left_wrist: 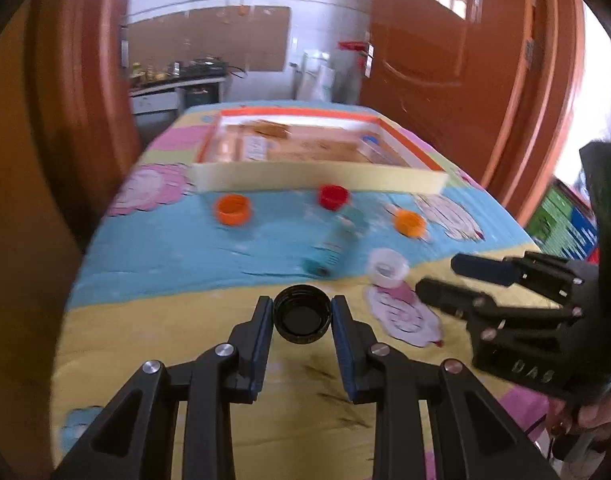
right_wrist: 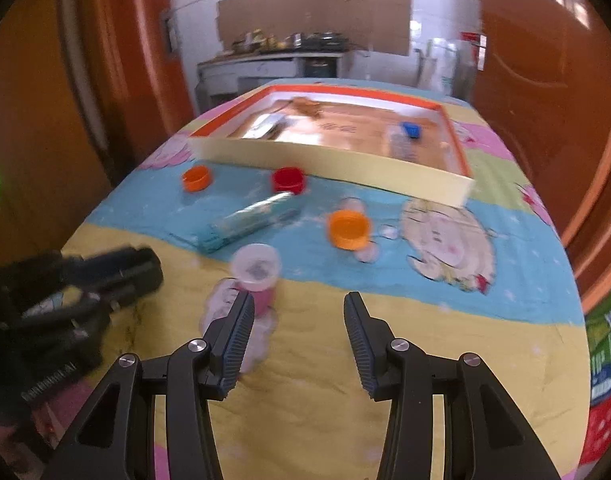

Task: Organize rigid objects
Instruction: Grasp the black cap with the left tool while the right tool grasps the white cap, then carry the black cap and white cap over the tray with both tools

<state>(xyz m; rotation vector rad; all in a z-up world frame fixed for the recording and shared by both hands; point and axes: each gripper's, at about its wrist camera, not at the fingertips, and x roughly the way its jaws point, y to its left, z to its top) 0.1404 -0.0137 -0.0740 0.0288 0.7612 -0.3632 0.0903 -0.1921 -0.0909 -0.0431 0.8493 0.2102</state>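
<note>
Your left gripper [left_wrist: 302, 309] has the black cap [left_wrist: 302, 314] pinched between its pads, over the yellow cloth [left_wrist: 153, 328]. Right gripper [right_wrist: 299, 308] jaws stand apart, empty; white cap [right_wrist: 256, 267] just beside its left finger. Bottle [right_wrist: 251, 220], red cap [right_wrist: 288, 180] and orange caps [right_wrist: 348, 229] lie before the box [right_wrist: 329, 162].

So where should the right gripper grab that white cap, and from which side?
Across its round side wall, from above. The white cap sits open side up just beyond the right gripper, whose jaws stand open and empty, probably wide enough to straddle it.
</note>
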